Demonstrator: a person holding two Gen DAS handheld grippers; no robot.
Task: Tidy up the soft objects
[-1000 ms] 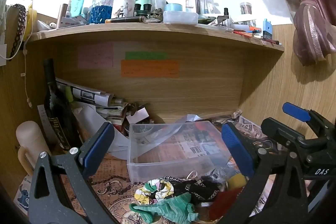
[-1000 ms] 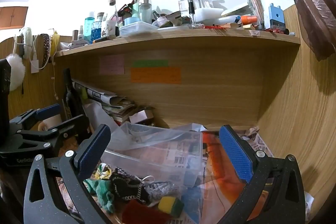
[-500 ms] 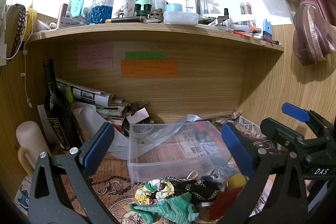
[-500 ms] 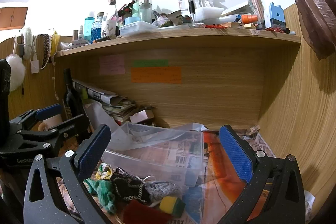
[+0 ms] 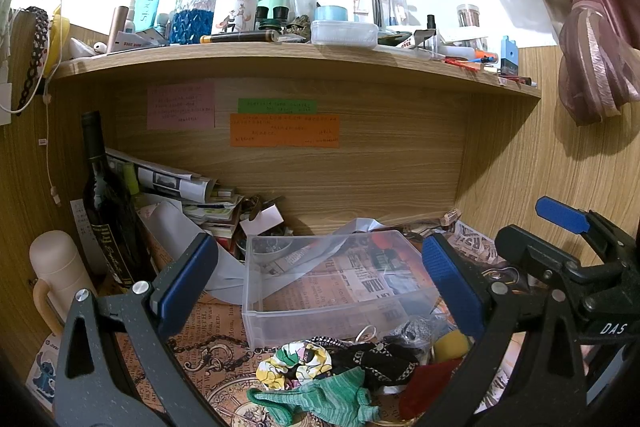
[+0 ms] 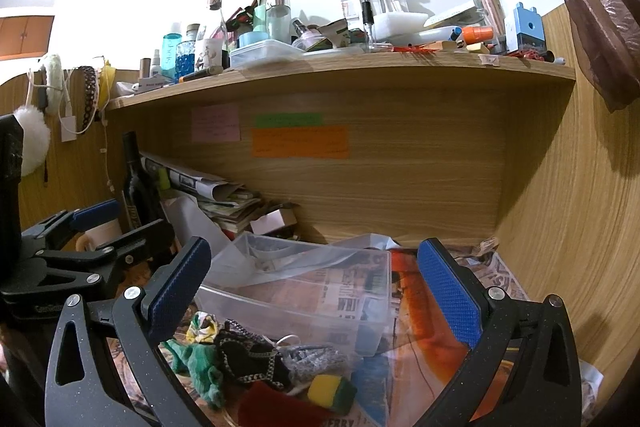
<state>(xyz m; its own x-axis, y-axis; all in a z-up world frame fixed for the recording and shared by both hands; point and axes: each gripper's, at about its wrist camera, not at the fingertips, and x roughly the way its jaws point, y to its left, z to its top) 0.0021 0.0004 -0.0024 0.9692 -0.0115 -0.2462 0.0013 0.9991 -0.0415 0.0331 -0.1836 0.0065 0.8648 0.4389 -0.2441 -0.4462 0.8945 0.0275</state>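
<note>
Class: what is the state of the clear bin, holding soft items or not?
Not holding any. Only the newspaper under the clear bin shows through it; the soft pile lies on the desk in front of it.

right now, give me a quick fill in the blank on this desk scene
1. The clear bin holds ____ soft items.
2. The green cloth lies in ____ of the bin.
3. Both the left gripper and the right gripper are ____.
4. The sponge is yellow and ____.

Missing words: no; front; open; green
</note>
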